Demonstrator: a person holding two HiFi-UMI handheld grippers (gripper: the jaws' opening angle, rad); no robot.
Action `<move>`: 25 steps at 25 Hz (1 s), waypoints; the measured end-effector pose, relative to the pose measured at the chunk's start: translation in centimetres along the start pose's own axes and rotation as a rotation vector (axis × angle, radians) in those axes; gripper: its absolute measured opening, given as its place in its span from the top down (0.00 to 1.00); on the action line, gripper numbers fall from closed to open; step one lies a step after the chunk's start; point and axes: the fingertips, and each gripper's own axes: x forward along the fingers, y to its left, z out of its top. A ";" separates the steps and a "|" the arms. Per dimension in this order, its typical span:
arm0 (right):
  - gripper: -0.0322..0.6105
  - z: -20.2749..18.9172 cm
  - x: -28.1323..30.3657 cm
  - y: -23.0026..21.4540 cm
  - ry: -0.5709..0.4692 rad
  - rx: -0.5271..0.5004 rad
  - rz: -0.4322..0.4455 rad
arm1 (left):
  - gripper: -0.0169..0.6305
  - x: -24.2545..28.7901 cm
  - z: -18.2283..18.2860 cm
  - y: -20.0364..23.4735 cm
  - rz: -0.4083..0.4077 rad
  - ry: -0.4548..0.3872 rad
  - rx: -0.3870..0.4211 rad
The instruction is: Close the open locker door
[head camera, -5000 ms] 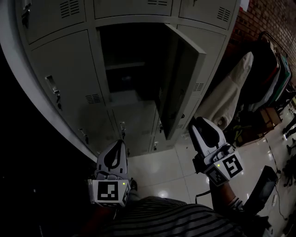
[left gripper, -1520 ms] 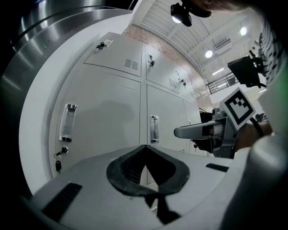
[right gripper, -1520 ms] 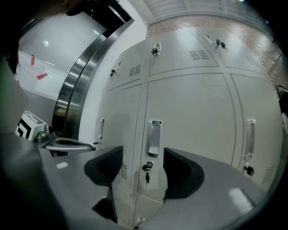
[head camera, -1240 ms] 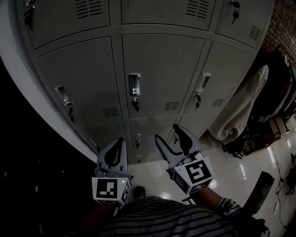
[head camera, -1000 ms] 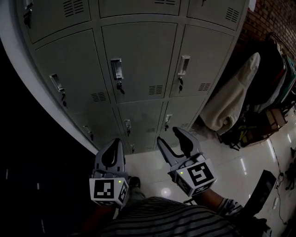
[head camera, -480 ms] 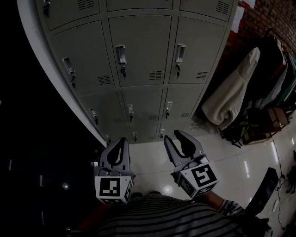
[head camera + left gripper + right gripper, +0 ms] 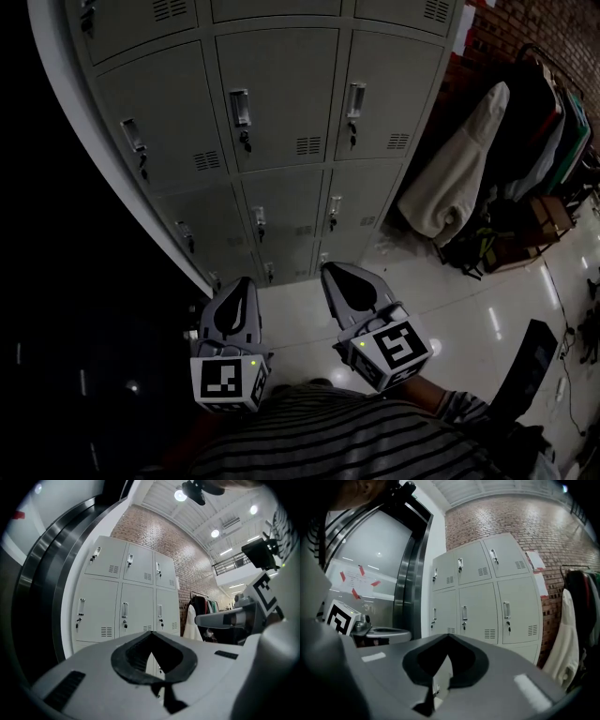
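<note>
Far L: a dark curved metal surround edges the scene.

Next to it, a bank of grey steel lockers, three columns, w/ brick wall behind. Every locker door in view sits flush w/ its frame; none stands open, so the closing looks done. Each door has a small recessed handle w/ a keyhole under it and a vent grille low down. Lockers all shut, so contents can't be seen.

Handling, as a guess: thin sheet-steel door, stiff but light, swings freely on its hinge. Best pushed flat on the panel near the handle edge. Smooth paint gives little to grab, so a push suits it better than a pinch. It may bounce back if the latch doesn't catch.

Low ctr, held clear of the lockers: left gripper, jaws together, nothing btwn them. Just R of it, right gripper, jaws also closed tip to tip, empty. Below both, the person's striped shirt.

R side: glossy tiled floor, then a clothes rail w/ a pale coat and darker garments.
</note>
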 end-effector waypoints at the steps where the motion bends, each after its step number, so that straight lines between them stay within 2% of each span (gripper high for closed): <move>1: 0.95 -0.1 0.2 0.2 0.007 -0.005 0.000 | 0.97 -0.1 -0.2 0.1 -0.003 0.000 -0.003; 25: 0.95 -0.3 3.0 1.9 0.039 -0.024 0.028 | 0.97 1.3 -0.9 1.4 -0.039 0.006 -0.012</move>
